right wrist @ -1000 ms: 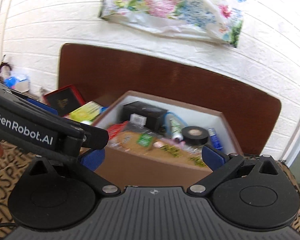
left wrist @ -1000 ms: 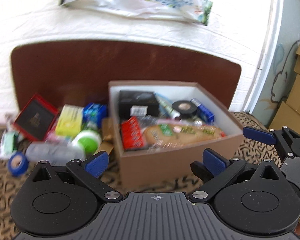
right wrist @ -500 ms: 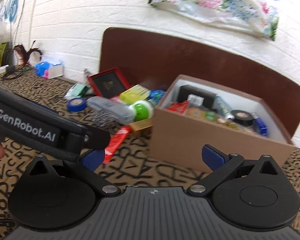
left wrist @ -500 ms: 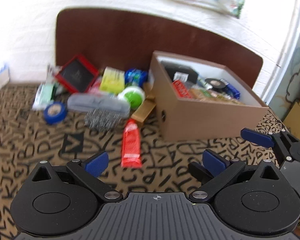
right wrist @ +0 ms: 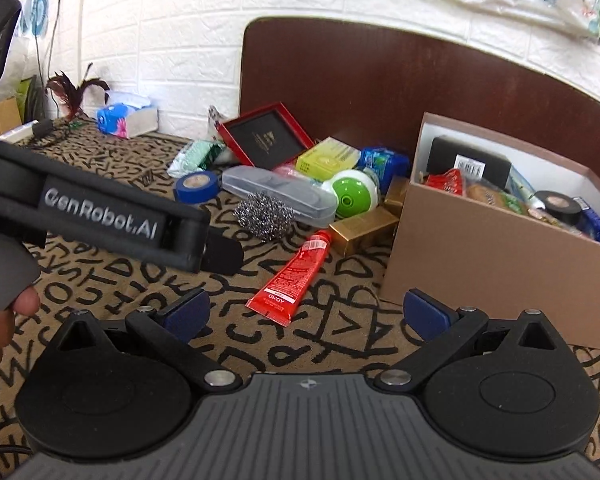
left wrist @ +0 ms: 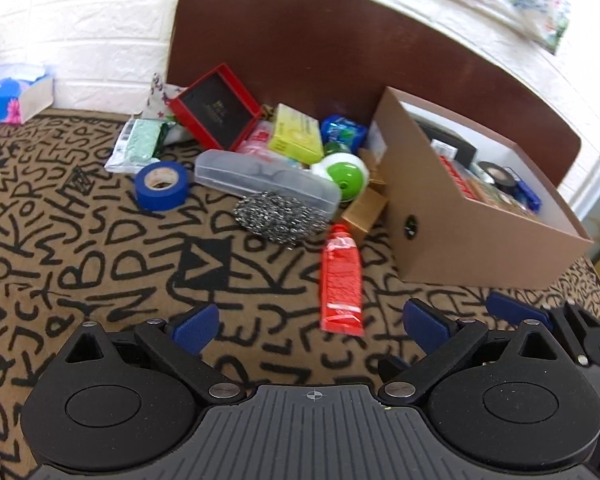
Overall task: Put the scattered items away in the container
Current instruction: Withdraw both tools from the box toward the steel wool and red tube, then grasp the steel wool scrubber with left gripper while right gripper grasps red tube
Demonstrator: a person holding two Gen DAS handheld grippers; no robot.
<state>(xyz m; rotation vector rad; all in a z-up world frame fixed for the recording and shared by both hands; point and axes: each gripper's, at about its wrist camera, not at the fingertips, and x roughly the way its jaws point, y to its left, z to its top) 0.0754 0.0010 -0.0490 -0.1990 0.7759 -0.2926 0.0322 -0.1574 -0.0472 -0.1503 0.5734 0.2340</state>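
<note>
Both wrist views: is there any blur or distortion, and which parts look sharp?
Left wrist view: fisheye bends the brown board and the box; the red tube is sharp, the far wall soft. Right wrist view: same bending; the left gripper's body close to the lens is slightly blurred; the steel scourer is clear.

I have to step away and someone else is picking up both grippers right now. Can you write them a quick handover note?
Left gripper: open, empty, above the cloth. Right gripper: open, empty.
Brown box on the right already holds black tape, a black case and snack packets.
Left to do: red tube lies nearest, then steel scourer, clear case, blue tape, green-white ball, gold box, red frame and the packets behind.
</note>
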